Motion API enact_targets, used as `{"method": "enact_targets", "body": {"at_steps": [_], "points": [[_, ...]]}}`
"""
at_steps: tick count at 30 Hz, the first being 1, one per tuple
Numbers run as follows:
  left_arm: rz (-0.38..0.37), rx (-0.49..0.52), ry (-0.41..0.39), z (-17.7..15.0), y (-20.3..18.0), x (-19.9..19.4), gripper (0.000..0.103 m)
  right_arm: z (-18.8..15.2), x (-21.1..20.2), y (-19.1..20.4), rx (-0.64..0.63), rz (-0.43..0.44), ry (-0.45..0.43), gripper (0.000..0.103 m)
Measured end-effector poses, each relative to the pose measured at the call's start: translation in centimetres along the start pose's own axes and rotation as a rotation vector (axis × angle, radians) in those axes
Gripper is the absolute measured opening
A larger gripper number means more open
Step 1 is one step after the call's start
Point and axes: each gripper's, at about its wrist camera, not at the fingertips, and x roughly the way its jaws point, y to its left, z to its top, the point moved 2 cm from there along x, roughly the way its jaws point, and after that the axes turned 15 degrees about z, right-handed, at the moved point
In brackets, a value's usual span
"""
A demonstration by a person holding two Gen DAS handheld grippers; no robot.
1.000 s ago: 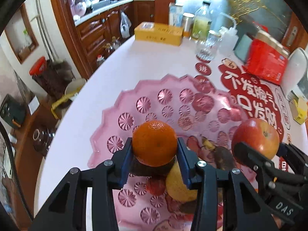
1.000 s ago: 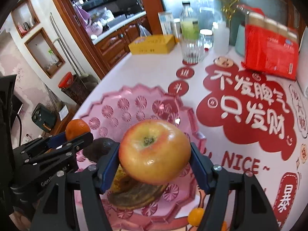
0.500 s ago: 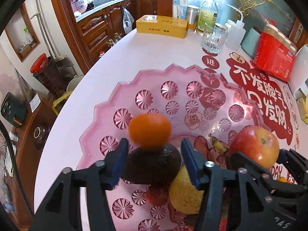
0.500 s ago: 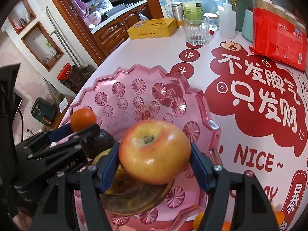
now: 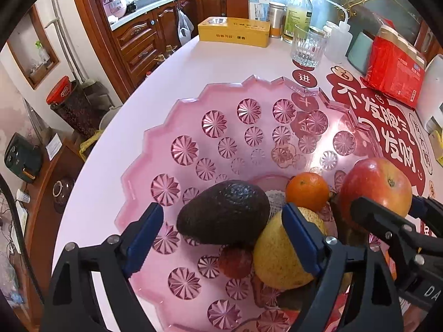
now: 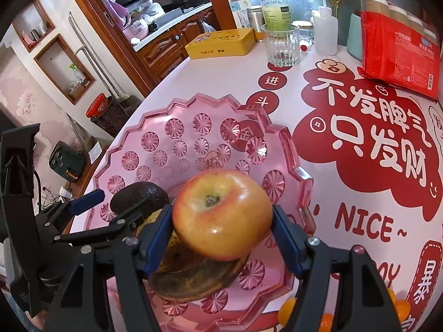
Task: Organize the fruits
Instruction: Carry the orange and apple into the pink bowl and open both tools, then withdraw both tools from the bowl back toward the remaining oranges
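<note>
Left gripper (image 5: 221, 227) – jaws just opened, released, dark avocado (image 5: 224, 211) between | right gripper (image 6: 223, 239) – grasping red-yellow apple (image 6: 221, 213)

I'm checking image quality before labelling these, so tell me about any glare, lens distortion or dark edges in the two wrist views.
Left wrist view: strong fisheye bend curves the white table edge, black vignette fills the corners, and the window behind the clear plastic bottle is blown out. Right wrist view: same bend and dark corners, a small highlight on the red-yellow apple, everything sharp.
</note>
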Motion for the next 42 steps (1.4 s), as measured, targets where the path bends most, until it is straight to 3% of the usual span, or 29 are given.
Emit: {"method": "enact_targets", "body": {"at_steps": [5,9,26,42], "points": [[-0.010,-0.002,0.005,-0.5,0.6,-0.7,0.089,0.0,-0.3,0.3,-0.007,0.008,0.001,0.070],[-0.016,0.004,0.002,-0.9,0.9,-1.5,0.091,0.3,-1.4,1.3,-0.031,0.039,-0.047,0.071],[-0.049,0.017,-0.077,-2.2,0.9,-7.5,0.091,-0.7,-5.4,4.9,-0.162,-0.007,-0.110,0.071],[-0.089,0.035,-0.184,-5.5,1.0,-14.8,0.091,-4.8,-14.8,4.3,-0.165,-0.017,-0.246,0.071]]}}
